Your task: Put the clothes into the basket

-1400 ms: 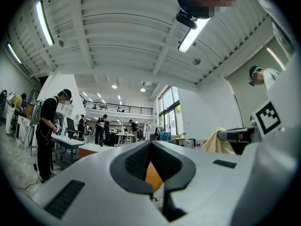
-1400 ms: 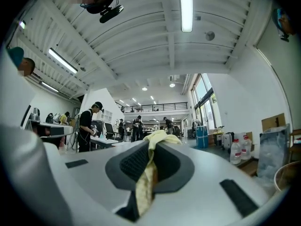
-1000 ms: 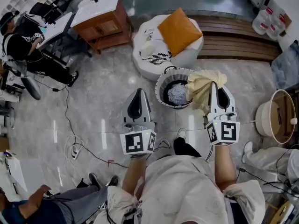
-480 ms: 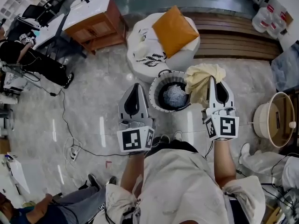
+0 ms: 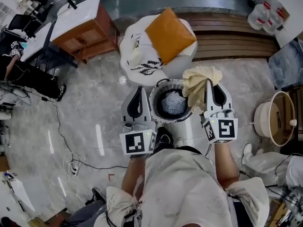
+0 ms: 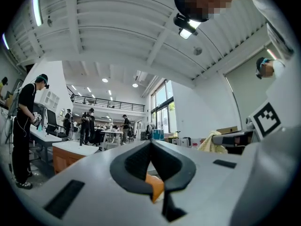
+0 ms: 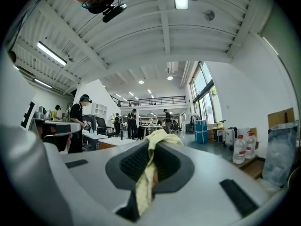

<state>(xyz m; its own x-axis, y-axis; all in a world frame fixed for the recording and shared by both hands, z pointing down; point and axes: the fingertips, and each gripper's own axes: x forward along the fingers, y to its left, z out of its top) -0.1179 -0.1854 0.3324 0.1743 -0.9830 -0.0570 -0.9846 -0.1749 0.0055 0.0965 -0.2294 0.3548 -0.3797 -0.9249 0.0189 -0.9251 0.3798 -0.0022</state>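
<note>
Down at the person's feet the picture has shifted in the last second: both grippers have been carried forward, so the basket (image 5: 154,98), which lay ahead of them a moment ago, now sits between them. At the basket's nine o'clock the left gripper (image 5: 139,92) has its jaws pressed together on nothing. Inside the basket a grey garment (image 5: 171,104) already lies bundled. At the basket's two o'clock the right gripper (image 5: 209,83) is clamped on a pale yellow cloth (image 5: 195,82), which bunches over the jaw tips and overhangs the rim, a strip of it trailing back between the pads. To my eye the cloth is nearly placed but not yet dropped; it wants a nudge toward the basket's middle before the jaws let go. Underfoot is a glossy grey marble floor (image 5: 85,108). A wooden cabinet (image 5: 83,27) stands at ten o'clock, a white pouf (image 5: 137,56) with an orange cushion (image 5: 168,32) at twelve, a slatted wooden step (image 5: 236,37) at one, and a round wooden tub (image 5: 272,119) at three.
</note>
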